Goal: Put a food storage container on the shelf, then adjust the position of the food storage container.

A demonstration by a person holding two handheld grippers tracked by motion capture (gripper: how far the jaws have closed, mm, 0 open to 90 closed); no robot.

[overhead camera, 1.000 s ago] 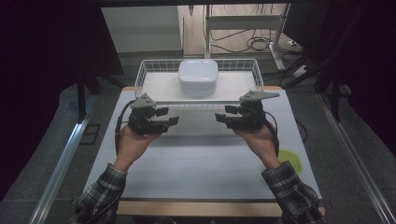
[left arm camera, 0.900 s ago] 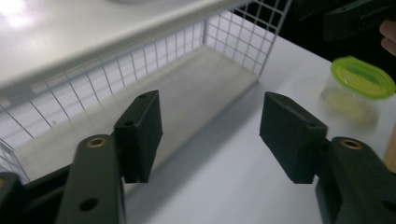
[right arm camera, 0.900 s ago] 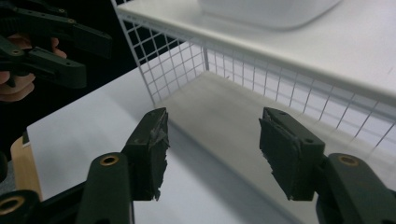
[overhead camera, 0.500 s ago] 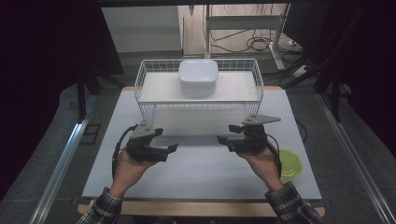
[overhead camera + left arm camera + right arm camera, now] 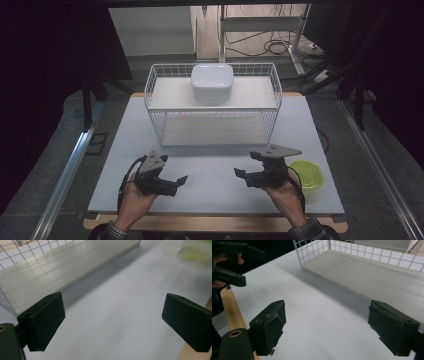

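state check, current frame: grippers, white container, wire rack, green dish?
left gripper: open, empty, held low over the table near its front edge.
right gripper: open, empty, held low over the table, jaws pointing toward the left gripper.
white container: lid on, sitting on the rack's top shelf.
wire rack: upright, lower shelf bare.
green dish: flat on the table beside the right hand, untouched; contents can't be told.

green dish (image 5: 196, 250): blurred, cut by top edge | wire rack (image 5: 372, 255): cut off at top
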